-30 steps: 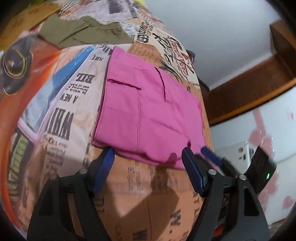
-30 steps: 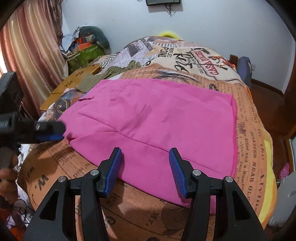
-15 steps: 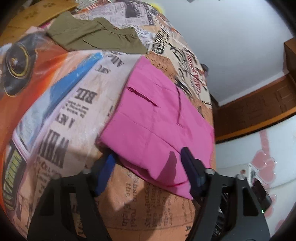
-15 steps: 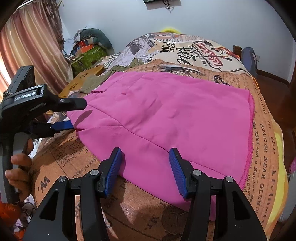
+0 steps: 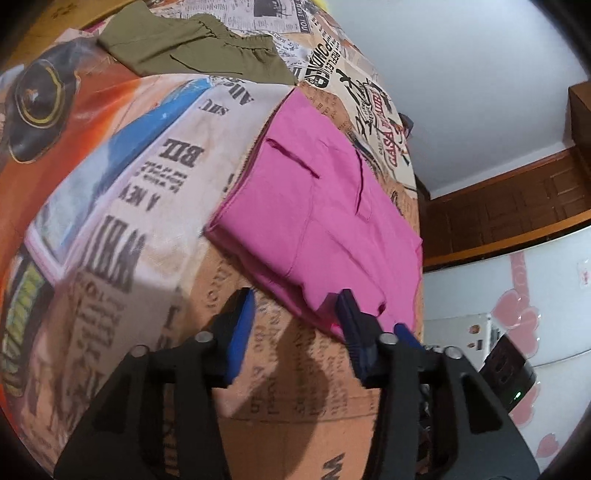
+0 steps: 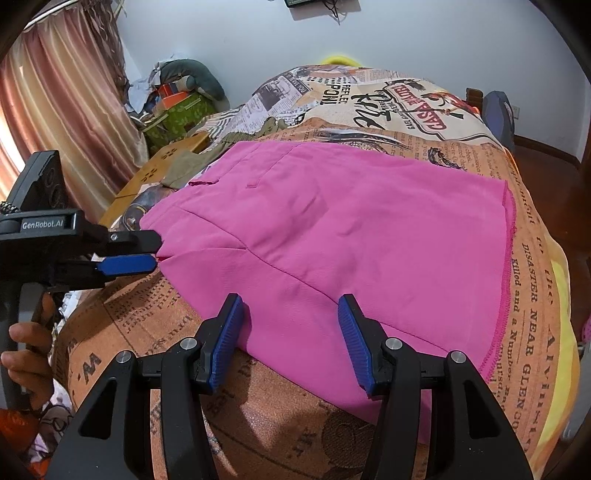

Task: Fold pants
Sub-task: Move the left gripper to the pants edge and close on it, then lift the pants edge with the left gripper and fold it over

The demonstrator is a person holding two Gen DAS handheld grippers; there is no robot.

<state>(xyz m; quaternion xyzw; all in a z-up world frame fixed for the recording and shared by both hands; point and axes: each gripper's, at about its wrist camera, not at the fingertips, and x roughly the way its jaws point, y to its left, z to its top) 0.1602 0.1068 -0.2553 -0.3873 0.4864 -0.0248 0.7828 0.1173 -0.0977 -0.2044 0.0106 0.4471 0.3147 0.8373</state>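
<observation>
Pink pants [image 6: 332, 236] lie mid-frame on the newsprint bedspread [image 6: 532, 295]. Left gripper [image 5: 295, 317], jaws just narrowing, brackets their corner ungripped (likewise the half-open right gripper [image 6: 291, 328]).

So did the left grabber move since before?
Yes. In the right wrist view the left gripper has come in from the left edge to the pink pants' corner, and its jaws have been closing around it.

Bedspread [image 6: 532, 280], newspaper print, orange and cream. Olive green garment [image 5: 199, 48], flat at the far end. Striped curtain [image 6: 62, 110], left. Heap of boxes and bags [image 6: 177, 99] in the corner. White wall [image 6: 406, 33]. Brown wooden skirting [image 5: 517, 214].
</observation>
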